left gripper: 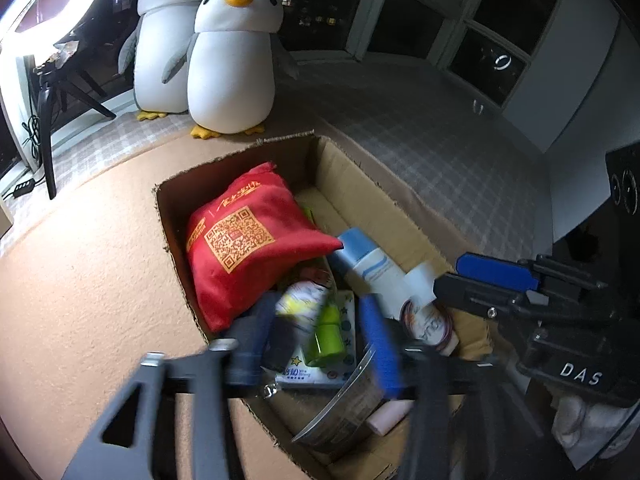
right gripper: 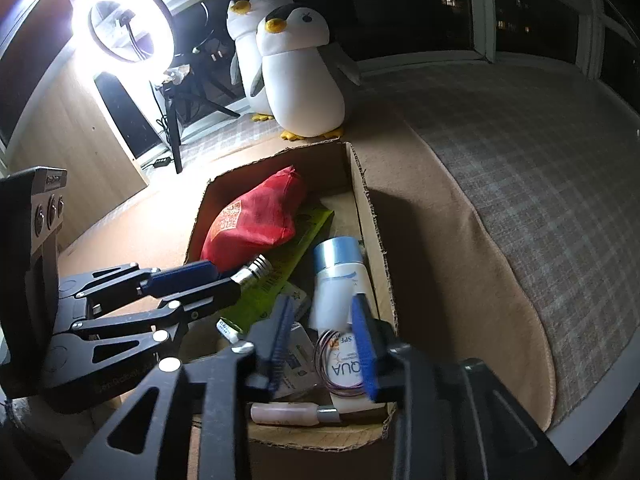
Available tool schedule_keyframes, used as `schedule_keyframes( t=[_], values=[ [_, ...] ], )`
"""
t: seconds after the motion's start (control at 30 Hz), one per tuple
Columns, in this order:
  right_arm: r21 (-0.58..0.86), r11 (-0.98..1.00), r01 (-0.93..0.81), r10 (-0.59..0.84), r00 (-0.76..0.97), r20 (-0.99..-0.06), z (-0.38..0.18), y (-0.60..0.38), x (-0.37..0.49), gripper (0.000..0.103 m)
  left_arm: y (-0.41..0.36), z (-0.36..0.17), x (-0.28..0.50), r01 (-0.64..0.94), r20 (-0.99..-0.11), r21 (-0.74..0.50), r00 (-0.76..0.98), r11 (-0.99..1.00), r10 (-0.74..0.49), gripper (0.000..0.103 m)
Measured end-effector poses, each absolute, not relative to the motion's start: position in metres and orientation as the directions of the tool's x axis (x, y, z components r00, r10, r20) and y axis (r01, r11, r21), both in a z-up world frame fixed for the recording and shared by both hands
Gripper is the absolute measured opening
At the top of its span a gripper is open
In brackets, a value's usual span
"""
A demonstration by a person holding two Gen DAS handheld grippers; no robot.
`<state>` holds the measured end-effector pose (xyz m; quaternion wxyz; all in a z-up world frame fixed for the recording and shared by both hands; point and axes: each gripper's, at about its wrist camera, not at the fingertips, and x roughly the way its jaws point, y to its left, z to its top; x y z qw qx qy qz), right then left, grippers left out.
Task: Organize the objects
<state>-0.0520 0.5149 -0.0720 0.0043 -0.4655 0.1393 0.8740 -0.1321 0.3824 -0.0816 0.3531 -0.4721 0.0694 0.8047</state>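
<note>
Reading off the cardboard box (right gripper: 372, 220), a white tube (right gripper: 348, 368) near its front wall shows "AQUA" and "SPF", and the red pouch (left gripper: 248, 248) at its far end carries a QR code. Both grippers tilt down over the box. The left gripper (left gripper: 316, 340) has its fingers spread, holding nothing; the right gripper (right gripper: 324, 340) stands parted around the tube, whether touching I cannot tell.

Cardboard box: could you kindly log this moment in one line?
left tongs open | right tongs open over box | red pouch inside
</note>
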Motion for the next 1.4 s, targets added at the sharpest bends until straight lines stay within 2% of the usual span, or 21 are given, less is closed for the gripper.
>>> schedule_keyframes(
  t=[0.13, 0.23, 0.53, 0.63, 0.8, 1.1, 1.4],
  values=[
    [0.241, -0.960, -0.144, -0.120, -0.566, -0.816, -0.072, 0.518, -0.050, 0.033, 0.381, -0.079, -0.132, -0.629, -0.807, -0.209, -0.320, -0.748, 0.496, 0.061],
    [0.245, -0.957, -0.156, -0.116, -0.569, -0.814, -0.071, 0.520, -0.047, 0.041, 0.377, -0.079, -0.133, -0.627, -0.810, -0.204, -0.322, -0.752, 0.489, 0.061],
    [0.263, -0.949, -0.173, -0.121, -0.571, -0.812, -0.067, 0.515, -0.039, 0.044, 0.354, -0.073, -0.123, -0.619, -0.811, -0.192, -0.336, -0.761, 0.478, 0.062],
    [0.263, -0.949, -0.172, -0.121, -0.573, -0.811, -0.064, 0.508, -0.034, 0.050, 0.340, -0.069, -0.118, -0.615, -0.811, -0.187, -0.343, -0.766, 0.473, 0.065],
    [0.259, -0.952, -0.165, -0.120, -0.578, -0.807, -0.058, 0.487, -0.027, 0.057, 0.310, -0.059, -0.108, -0.599, -0.806, -0.158, -0.381, -0.785, 0.453, 0.080],
    [0.261, -0.957, -0.128, -0.144, -0.569, -0.810, -0.054, 0.435, -0.025, 0.069, 0.236, -0.038, -0.097, -0.504, -0.794, -0.148, -0.453, -0.851, 0.406, 0.095],
    [0.265, -0.963, -0.046, -0.194, -0.560, -0.805, -0.044, 0.371, -0.032, 0.072, 0.162, -0.022, -0.079, -0.405, -0.790, -0.126, -0.512, -0.906, 0.339, 0.097]
  ],
)
